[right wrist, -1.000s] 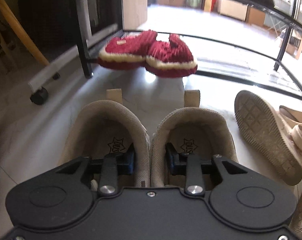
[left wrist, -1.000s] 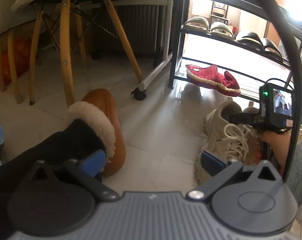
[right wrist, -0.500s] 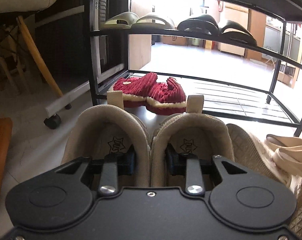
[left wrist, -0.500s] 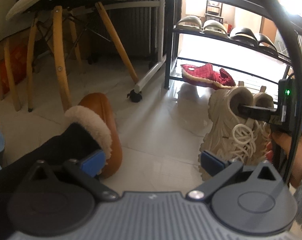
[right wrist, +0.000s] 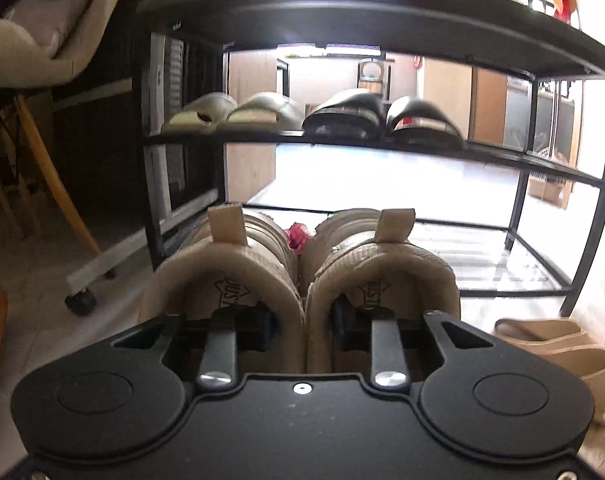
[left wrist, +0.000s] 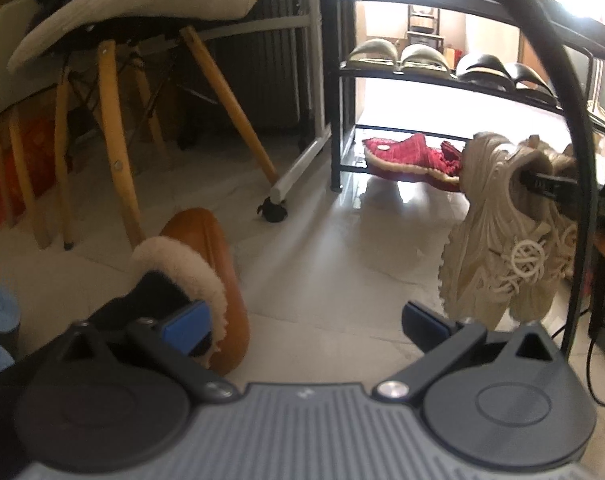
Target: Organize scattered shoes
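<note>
My right gripper (right wrist: 302, 322) is shut on a pair of beige sneakers (right wrist: 238, 272), one finger inside each shoe, pinching the two inner walls together. The pair hangs in the air in front of the black shoe rack (right wrist: 382, 12). In the left wrist view the beige sneakers (left wrist: 502, 240) dangle toe-down at the right, clear of the floor. My left gripper (left wrist: 302, 324) is open and empty, low over the floor. A brown fur-lined slipper (left wrist: 206, 264) lies just left of its left finger. Red slippers (left wrist: 406, 156) sit on the rack's bottom shelf.
Olive slippers (right wrist: 230, 112) and black slides (right wrist: 382, 116) fill the left part of the middle shelf. Tan shoes (right wrist: 558, 340) lie on the floor at the right. A chair with wooden legs (left wrist: 114, 140) and a castor (left wrist: 274, 212) stand left of the rack.
My right gripper has lifted the beige sneakers off the floor and raised them towards the rack. The left gripper has stayed open and low.
</note>
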`<state>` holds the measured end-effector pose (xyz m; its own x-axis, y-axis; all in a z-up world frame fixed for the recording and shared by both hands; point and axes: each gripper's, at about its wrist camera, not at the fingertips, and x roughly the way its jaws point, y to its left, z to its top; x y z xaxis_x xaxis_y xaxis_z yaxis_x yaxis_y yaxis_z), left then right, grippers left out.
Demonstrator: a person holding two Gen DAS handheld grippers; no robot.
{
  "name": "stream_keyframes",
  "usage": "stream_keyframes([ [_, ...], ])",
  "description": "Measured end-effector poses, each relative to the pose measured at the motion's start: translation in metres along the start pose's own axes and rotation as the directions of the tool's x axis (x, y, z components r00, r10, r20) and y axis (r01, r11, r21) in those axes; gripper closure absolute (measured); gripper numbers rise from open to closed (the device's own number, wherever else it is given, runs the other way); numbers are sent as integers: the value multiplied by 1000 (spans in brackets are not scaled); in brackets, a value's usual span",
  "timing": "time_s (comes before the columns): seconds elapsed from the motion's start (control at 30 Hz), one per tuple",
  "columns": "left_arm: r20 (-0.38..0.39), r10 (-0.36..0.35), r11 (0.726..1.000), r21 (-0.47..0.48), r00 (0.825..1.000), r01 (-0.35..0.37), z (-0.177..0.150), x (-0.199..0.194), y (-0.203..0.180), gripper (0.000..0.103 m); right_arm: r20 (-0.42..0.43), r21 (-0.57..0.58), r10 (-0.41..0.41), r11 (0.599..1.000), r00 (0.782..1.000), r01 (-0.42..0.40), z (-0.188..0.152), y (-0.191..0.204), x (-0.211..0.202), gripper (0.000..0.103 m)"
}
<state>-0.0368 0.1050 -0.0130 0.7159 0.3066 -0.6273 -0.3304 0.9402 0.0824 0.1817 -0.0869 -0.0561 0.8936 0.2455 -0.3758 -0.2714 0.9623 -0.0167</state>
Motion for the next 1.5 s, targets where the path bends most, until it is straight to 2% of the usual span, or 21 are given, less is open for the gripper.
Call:
stream_keyframes([
  [0.37,4,-12,999,37,1000,12,12,11,-21,1,94,19,-23,1000,995,22,36,-31,10,76],
  [0.5,5,-13,999,35,1000,12,21,16,-27,1,136,37,-51,998,989,47,62,-54,10,76],
  [0.73,39,-33,999,44,999,32,43,25,-54,1,160,63,-136,990,978,127,100,-108,17,76],
  [0.83,51,-45,997,62,998,42,49,32,-68,1,165,67,-179,983,970,170,125,-148,31,76],
  [0.97,44,-66,995,78,997,62,52,47,-86,1,181,70,-239,971,954,230,142,-187,46,76],
  [1.13,75,-89,989,125,993,79,61,68,-109,1,194,79,-305,952,932,295,163,-230,73,76],
  [1.3,87,-112,985,142,990,99,70,92,-131,1,211,53,-349,937,913,346,187,-257,110,76],
  [1.5,55,-186,975,135,981,177,74,115,-165,1,217,53,-380,924,899,378,202,-267,154,75],
])
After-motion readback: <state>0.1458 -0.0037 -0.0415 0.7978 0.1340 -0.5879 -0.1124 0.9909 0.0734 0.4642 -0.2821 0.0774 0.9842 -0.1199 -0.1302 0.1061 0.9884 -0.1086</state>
